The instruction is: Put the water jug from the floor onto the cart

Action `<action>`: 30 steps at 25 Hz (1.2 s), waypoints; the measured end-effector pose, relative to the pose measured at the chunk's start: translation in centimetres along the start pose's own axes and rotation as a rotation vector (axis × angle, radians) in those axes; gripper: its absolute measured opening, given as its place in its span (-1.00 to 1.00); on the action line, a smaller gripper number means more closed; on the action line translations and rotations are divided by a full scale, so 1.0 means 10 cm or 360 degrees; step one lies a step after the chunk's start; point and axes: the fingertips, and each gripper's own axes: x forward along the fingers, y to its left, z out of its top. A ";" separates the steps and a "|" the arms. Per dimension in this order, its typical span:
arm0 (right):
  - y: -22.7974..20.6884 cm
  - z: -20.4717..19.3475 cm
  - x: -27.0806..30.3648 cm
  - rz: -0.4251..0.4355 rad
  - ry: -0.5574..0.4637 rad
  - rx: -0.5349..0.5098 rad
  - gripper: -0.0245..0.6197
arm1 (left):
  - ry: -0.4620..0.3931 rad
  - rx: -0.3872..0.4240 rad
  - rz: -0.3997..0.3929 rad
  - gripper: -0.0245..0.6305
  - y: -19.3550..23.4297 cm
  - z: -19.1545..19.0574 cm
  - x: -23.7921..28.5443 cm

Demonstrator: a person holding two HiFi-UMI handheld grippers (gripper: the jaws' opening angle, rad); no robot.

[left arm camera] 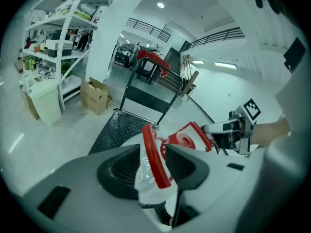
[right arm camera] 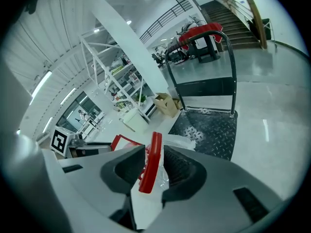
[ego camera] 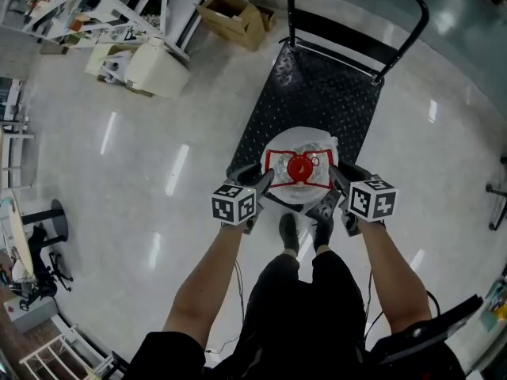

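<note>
forearms (ego camera: 207, 279) reach to the water jug (ego camera: 313, 145) at the cart's (ego camera: 317, 93) near edge. left gripper (ego camera: 266, 180) slack around its red handle (left arm camera: 151, 154), right gripper (ego camera: 335, 180) clamped; one-sided hold may tip it off.

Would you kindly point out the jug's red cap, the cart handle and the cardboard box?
red cap (ego camera: 299, 167), head view, cap's centre.
cart handle (ego camera: 291, 6), head view, upright tube.
cardboard box (ego camera: 238, 24), head view, its top.

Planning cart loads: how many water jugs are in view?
1: the red-capped water jug, over the near end of the cart. Others may be out of frame.
</note>
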 end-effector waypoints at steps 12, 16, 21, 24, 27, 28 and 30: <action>0.96 1.02 -1.43 0.0067 -0.0470 -0.0288 -0.62 | -0.0665 0.0202 -0.0079 -0.51 -0.92 1.28 -1.56; 1.32 1.49 -2.02 0.0096 -0.0693 -0.0395 -0.78 | -0.0806 0.0339 -0.0190 -0.58 -1.45 1.72 -1.97; 1.61 1.73 -2.59 0.0077 -0.0854 -0.0456 -0.88 | -0.0971 0.0516 -0.0273 -0.90 -2.00 2.07 -2.44; 1.67 1.77 -2.78 0.0042 -0.0904 -0.0473 -0.91 | -0.0986 0.0580 -0.0297 -0.92 -2.17 2.17 -2.55; 1.69 1.79 -2.92 -0.0013 -0.0936 -0.0486 -0.91 | -0.0972 0.0621 -0.0336 -0.92 -2.29 2.19 -2.58; 1.68 1.77 -2.96 -0.0032 -0.0945 -0.0489 -0.91 | -0.0964 0.0628 -0.0356 -0.92 -2.33 2.17 -2.57; 1.66 1.68 -3.06 -0.0069 -0.0952 -0.0484 -0.91 | -0.0940 0.0640 -0.0402 -0.92 -2.40 2.07 -2.53</action>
